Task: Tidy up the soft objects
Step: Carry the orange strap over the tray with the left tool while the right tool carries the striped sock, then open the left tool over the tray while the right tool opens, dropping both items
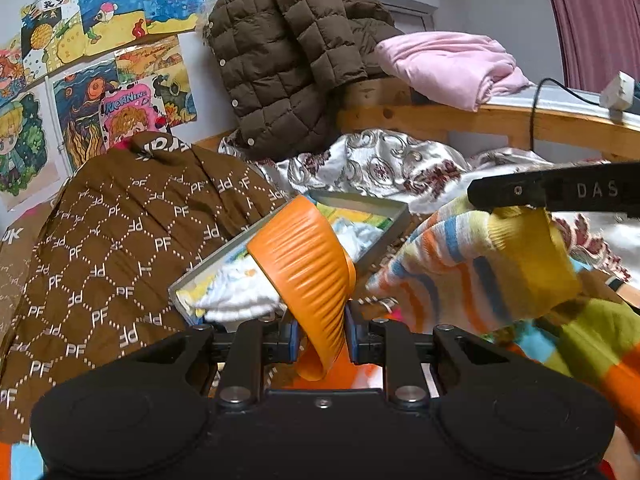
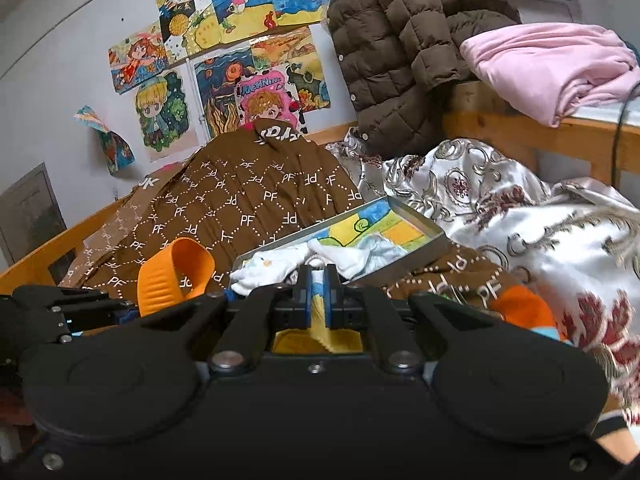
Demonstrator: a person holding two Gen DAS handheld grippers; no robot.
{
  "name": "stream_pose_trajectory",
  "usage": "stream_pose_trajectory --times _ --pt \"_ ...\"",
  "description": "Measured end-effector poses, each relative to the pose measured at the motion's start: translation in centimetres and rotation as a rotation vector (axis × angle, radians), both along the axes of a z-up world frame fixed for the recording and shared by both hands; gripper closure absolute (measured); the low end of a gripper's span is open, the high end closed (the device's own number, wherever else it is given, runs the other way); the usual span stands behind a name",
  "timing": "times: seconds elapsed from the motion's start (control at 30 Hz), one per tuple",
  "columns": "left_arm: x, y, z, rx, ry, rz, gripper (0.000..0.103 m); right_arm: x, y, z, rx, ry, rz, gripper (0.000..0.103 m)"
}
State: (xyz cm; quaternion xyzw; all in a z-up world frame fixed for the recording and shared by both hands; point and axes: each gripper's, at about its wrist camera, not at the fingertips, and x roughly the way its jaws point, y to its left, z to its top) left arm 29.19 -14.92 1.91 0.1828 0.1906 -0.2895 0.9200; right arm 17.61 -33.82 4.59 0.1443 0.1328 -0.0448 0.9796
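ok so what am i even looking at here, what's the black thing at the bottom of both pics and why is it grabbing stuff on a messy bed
The black shape is a hand-held gripper: a person carries one in each hand, and each has a wide-angle camera looking forward along its two fingers. So you get one picture per hand.

In the left-hand view, the left gripper is closed on an orange ribbed band. The right gripper reaches in from the right side of that view, holding a striped sock by its yellow cuff.

In the right-hand view, the right gripper is shut on that same yellow cuff, and the orange band shows at the left.

Ahead of both, on the bed, lies a shallow tray with white socks in it, resting on a brown blanket printed with PF. A brown puffer jacket and pink cloth sit on the wooden frame behind.
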Motion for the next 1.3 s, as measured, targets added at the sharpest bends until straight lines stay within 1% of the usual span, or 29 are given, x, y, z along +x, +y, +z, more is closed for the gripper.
stream_pose_trajectory --times 0.13,0.23,0.47,0.57,0.63,0.77,0.93,1.1,1.27,1.3 --pt "3.2 0.4 0.3 -0.02 -0.016 -0.01 0.079 2.2 0.2 1.2 -0.037 -0.004 0.015 0.102" --pt "6.2 0.7 0.4 -0.027 -0.022 -0.005 0.079 4.9 0.3 2.5 -0.063 -0.009 0.03 0.102" --pt "14.2 0.8 -0.4 -0.048 0.028 0.067 0.08 12.9 1.0 5.1 -0.168 -0.006 0.047 0.102" --pt "17.0 0.7 -0.7 -0.067 0.047 0.096 0.079 15.8 1.1 5.4 -0.183 0.005 0.043 0.102" --pt "18.8 0.5 -1.0 -0.088 0.076 0.123 0.079 17.3 1.0 5.2 -0.173 0.011 0.034 0.102" --pt "22.2 -0.2 -1.9 -0.107 0.135 0.166 0.079 20.3 1.4 3.9 -0.179 0.06 0.012 0.102" --pt "24.5 -0.8 -3.2 -0.121 0.21 0.179 0.079 24.9 2.3 2.7 -0.216 0.138 0.009 0.102" --pt "25.3 -1.1 -4.1 -0.094 0.253 0.165 0.078 27.0 3.2 1.9 -0.24 0.196 0.026 0.102" --pt "25.8 -1.1 -4.2 -0.089 0.285 0.167 0.069 28.5 3.4 1.6 -0.22 0.243 0.033 0.102" --pt "25.7 -1.1 -4.2 -0.091 0.289 0.169 0.065 28.7 3.2 1.4 -0.214 0.254 0.033 0.101"
